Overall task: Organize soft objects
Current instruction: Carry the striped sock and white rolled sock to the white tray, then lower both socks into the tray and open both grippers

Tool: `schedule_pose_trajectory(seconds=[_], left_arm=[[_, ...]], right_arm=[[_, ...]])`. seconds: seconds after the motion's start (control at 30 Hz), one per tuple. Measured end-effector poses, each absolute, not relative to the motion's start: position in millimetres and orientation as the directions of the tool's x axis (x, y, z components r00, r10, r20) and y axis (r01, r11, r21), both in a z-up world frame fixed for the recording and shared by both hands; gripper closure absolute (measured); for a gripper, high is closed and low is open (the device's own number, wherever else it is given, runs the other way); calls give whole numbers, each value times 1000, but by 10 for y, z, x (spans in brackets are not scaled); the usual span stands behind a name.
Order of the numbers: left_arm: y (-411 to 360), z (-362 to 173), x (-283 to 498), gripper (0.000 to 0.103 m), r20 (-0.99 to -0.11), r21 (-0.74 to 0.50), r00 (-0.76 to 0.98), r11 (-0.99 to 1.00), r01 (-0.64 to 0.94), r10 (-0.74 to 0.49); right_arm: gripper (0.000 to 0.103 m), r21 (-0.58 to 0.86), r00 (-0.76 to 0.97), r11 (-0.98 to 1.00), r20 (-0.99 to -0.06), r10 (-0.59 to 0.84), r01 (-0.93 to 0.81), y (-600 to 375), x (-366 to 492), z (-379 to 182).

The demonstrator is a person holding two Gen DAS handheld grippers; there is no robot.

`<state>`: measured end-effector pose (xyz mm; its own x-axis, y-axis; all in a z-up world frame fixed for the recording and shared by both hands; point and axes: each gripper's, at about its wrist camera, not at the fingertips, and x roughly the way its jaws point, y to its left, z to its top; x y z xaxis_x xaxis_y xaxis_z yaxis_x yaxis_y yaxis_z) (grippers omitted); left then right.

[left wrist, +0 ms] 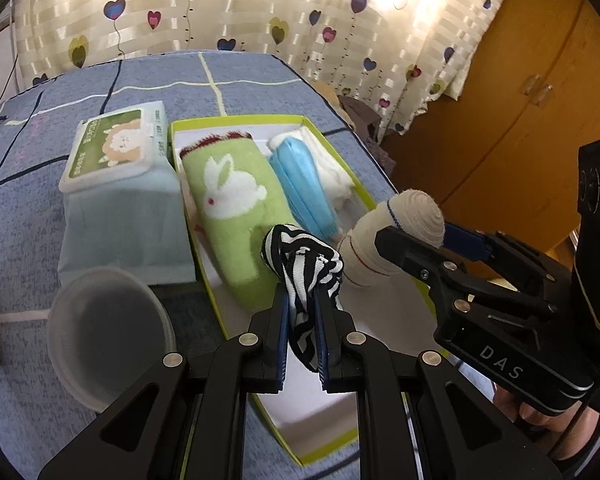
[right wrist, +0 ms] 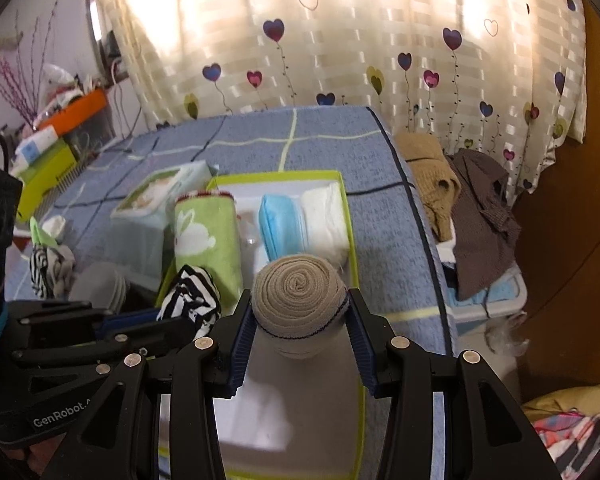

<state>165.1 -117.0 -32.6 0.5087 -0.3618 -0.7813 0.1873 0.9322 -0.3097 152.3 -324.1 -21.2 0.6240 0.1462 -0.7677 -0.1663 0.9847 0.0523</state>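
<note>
**Over the green box, both tongs loaded: tips for setting these down tidy**

In the left wrist view, the left tongs (left wrist: 303,300) are squeezed together on a black-and-white striped sock (left wrist: 304,264), which bunches up above the pads and dangles a bit below. It hangs over the near part of the green-rimmed box (left wrist: 204,268), just in front of the green bunny towel (left wrist: 236,208). The blue pack (left wrist: 300,184) and a white bundle (left wrist: 332,168) lie alongside it further in. A wipes pack (left wrist: 116,148) and a clear plastic tub (left wrist: 108,332) sit outside the box on the blue bed cover (left wrist: 20,240).

From the right wrist view, the right tongs (right wrist: 300,312) stand wide but are clamped on a rolled beige bandage (right wrist: 298,288), pads on both sides, held above the box's bare white floor (right wrist: 260,412).

My take: that empty near end is where both should go. I'd lower the roll first, keeping it on its side so it can't unwind, then tuck the sock in beside it. Get low before letting go, since soft stuff flops and could snag the rim.
</note>
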Motion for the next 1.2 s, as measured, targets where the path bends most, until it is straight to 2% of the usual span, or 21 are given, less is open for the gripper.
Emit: schedule_pose_trajectory(seconds=[0.23, 0.3, 0.37, 0.53, 0.9, 1.2], left_arm=[[-1241, -386, 1678, 91, -799, -304, 480, 932, 199, -363], [-1248, -366, 1677, 87, -797, -298, 485, 933, 202, -360], [-1252, -321, 1657, 76, -787, -290, 502, 933, 212, -359], [-1222, -238, 1611, 62, -768, -295, 523, 929, 222, -369], [-1062, -31, 1371, 62, -734, -325, 556, 921, 216, -390], [-856, 239, 1018, 62, -670, -343, 617, 909, 237, -413]], right_arm=[[58, 53, 604, 984, -784, 145, -168, -3274, 1515, -288], [57, 52, 599, 984, -788, 146, -171, -3274, 1514, -297], [51, 44, 602, 983, -785, 143, -176, -3258, 1507, -284], [49, 41, 631, 985, -763, 139, -167, -3295, 1440, -180], [49, 34, 681, 987, -720, 132, -156, -3236, 1153, 124], [49, 25, 721, 985, -678, 143, -172, -3007, 840, 407]])
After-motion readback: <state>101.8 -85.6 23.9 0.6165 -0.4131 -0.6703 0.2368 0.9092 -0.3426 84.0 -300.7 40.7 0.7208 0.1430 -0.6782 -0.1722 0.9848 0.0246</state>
